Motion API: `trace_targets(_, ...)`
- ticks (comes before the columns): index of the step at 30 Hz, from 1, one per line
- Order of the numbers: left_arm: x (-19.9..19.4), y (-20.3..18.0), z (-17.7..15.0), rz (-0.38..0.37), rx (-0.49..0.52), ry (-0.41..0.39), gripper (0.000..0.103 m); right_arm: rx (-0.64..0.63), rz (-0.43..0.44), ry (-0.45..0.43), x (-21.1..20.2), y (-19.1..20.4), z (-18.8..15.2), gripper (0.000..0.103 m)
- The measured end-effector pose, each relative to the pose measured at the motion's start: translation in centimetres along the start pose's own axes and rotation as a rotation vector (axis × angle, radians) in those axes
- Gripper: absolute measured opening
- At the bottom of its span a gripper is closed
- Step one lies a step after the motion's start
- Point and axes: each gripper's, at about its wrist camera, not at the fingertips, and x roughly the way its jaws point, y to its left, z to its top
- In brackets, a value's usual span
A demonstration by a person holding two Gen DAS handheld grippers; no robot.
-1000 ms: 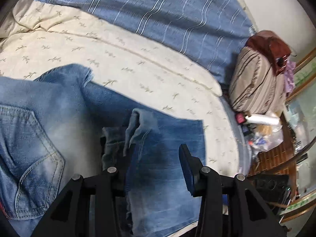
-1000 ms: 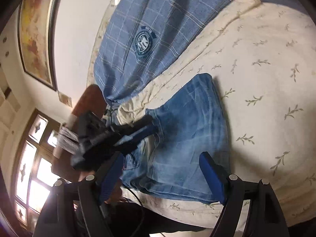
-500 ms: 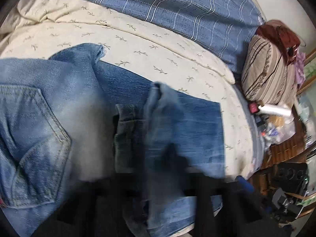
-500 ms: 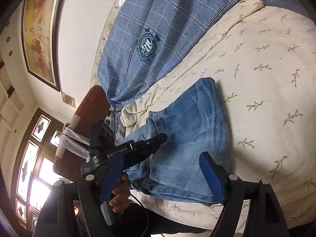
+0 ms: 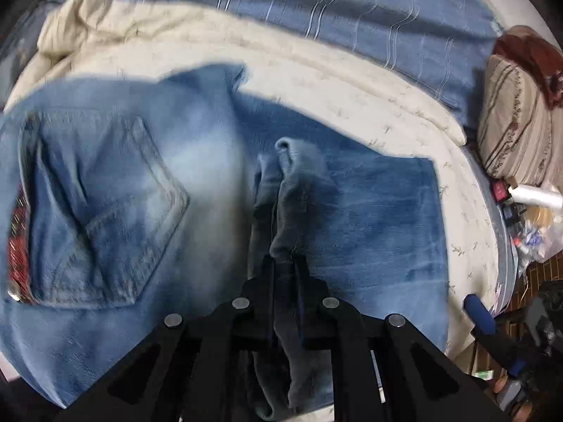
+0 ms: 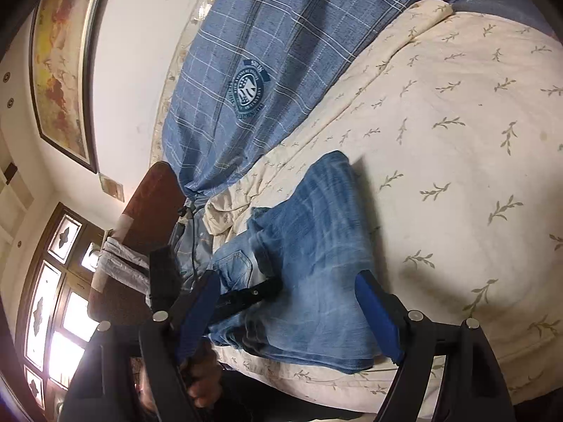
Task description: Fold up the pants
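A second ago the left tongs (image 5: pixel 284 263) stood open around a bunched ridge of the jeans (image 5: pixel 369 218); now they have closed and pinch that ridge of denim between them. The right tongs (image 6: pixel 286 311) remain wide open, holding nothing, hovering over the near edge of the bed (image 6: pixel 457 147). The jeans lie folded on the cream leaf-print bedspread, back pocket (image 5: pixel 105 211) up, faded pale at the seat, a plaid blue quilt (image 6: pixel 281 35) beyond.
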Motion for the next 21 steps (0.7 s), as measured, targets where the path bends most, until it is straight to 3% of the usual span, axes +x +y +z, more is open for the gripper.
trace_targets(5, 0.2, -0.2, 0.1, 0.003, 0.027, 0.003, 0.011, 0.002, -0.008, 0.022, 0.1, -0.2, -0.2, 0.082)
trace_targets(8, 0.2, 0.1, 0.1, -0.002, 0.032, 0.005, 0.013, -0.026, 0.028, 0.107, 1.4, 0.3, -1.0, 0.082)
trace_targets(10, -0.1, 0.2, 0.2, -0.008, 0.032, 0.014, 0.015, -0.026, -0.076, 0.225, 3.8, -0.5, -2.0, 0.081)
trace_targets(11, -0.7, 0.4, 0.3, -0.007, 0.032, 0.006, 0.015, -0.033, -0.082, 0.217, 4.0, -0.6, -2.2, 0.081)
trace_targets(15, -6.1, -0.8, 0.3, -0.047, 0.089, -0.189, 0.016, -0.013, -0.074, 0.21, 3.8, -0.8, -2.1, 0.081)
trace_targets(17, -7.3, -2.4, 0.3, -0.093, 0.165, -0.235, 0.016, -0.017, -0.077, 0.213, 3.9, -0.6, -2.0, 0.081)
trace_targets(19, -5.6, -3.1, 0.6, -0.103, 0.206, -0.19, 0.017, -0.022, -0.082, 0.21, 3.8, -0.5, -2.0, 0.081)
trace_targets(21, -1.5, -1.9, 1.0, -0.03, 0.151, -0.068, 0.017, -0.013, -0.073, 0.208, 3.6, -0.5, -2.1, 0.081)
